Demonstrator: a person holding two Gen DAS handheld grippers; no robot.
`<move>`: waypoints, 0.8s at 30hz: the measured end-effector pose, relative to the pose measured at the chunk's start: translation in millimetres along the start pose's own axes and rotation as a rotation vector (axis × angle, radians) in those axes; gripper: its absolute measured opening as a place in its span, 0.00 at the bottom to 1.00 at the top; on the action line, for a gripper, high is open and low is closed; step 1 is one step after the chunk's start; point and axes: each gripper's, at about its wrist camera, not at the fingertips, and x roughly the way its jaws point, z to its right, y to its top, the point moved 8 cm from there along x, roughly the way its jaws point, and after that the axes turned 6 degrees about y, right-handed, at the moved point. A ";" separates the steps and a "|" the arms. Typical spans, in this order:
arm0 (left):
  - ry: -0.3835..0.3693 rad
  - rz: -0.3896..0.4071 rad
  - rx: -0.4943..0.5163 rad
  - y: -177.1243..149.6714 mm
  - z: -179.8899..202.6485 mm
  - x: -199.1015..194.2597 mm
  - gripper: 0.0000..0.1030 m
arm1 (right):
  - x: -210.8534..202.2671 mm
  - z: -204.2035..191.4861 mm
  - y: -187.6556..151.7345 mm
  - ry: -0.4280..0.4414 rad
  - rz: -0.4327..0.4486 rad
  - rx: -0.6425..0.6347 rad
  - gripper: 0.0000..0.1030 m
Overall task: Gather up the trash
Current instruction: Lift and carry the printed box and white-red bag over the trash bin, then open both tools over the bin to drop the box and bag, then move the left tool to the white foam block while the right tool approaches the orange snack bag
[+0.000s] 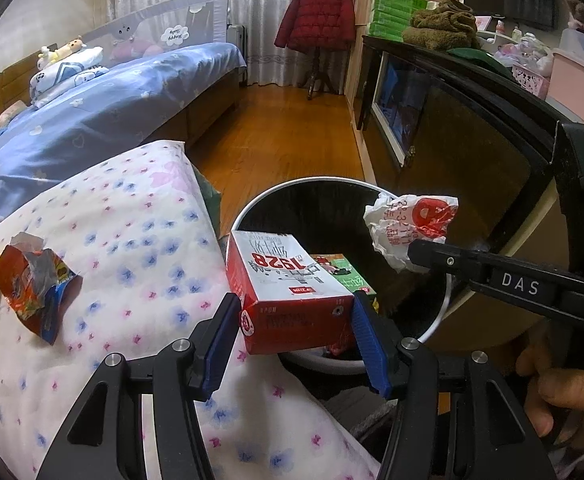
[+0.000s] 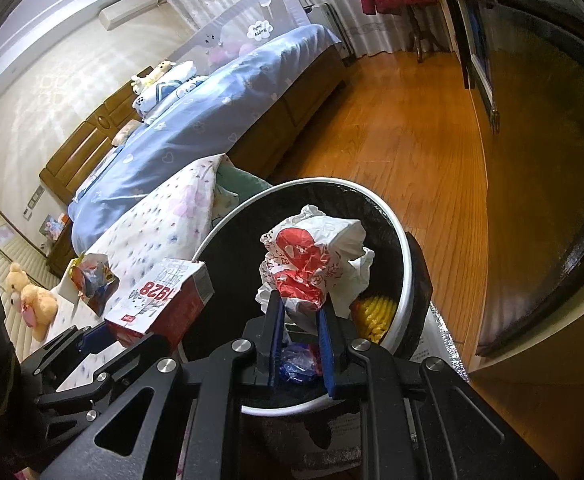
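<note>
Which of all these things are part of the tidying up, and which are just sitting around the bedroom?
Part of the job:
- red and white carton in the left gripper
- crumpled plastic bag in the right gripper
- trash bin
- torn wrappers on the floral quilt

Just lying about:
- red jacket
- teddy bear
- blue bed

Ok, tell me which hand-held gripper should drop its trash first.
Right. The right hand-held gripper holds the crumpled bag squarely over the bin; the left hand-held gripper holds the carton at the bin's near rim, by the quilt.
</note>
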 end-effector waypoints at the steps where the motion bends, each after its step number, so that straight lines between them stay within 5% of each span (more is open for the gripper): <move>1: 0.000 0.000 -0.001 0.6 0.7 0.3 0.53 | -0.1 -0.1 0.1 -0.001 0.000 0.001 0.16; 11: -0.016 -0.018 -0.003 -0.3 2.4 1.7 0.55 | 1.1 4.1 4.3 -0.001 -0.006 0.017 0.22; 15: -0.013 -0.030 -0.021 -3.5 -0.9 -3.6 0.66 | 0.9 3.3 4.8 0.007 0.001 0.030 0.45; 24: 0.008 -0.028 -0.132 -24.9 -33.2 -29.0 0.70 | -5.9 -10.3 4.5 0.012 0.027 0.006 0.62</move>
